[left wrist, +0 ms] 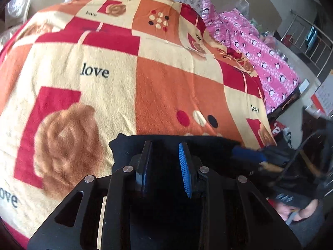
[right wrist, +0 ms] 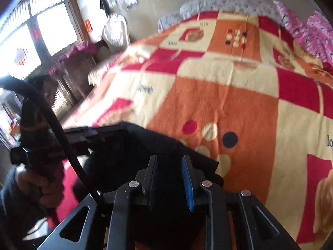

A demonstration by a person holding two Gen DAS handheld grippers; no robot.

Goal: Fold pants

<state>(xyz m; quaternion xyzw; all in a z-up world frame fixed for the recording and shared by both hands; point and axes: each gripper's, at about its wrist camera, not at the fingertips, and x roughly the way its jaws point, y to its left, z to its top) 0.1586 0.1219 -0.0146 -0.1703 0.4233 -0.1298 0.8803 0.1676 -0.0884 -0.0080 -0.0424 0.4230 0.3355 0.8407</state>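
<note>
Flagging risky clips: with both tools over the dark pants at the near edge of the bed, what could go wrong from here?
1. Both tools, left and right, show gaps between their fingers, so the pants may not be gripped.
2. The pants sit at the edge of the blanket and could slide off.
3. A black cable could snag.

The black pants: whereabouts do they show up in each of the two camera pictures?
Left wrist view: the black pants lie at bottom centre, under and around the left gripper, on the blanket's near edge.
Right wrist view: the black pants fill lower centre-left, beneath the right gripper.
Shared landmark: the red, cream and black dots on the blanket's orange square.
</note>
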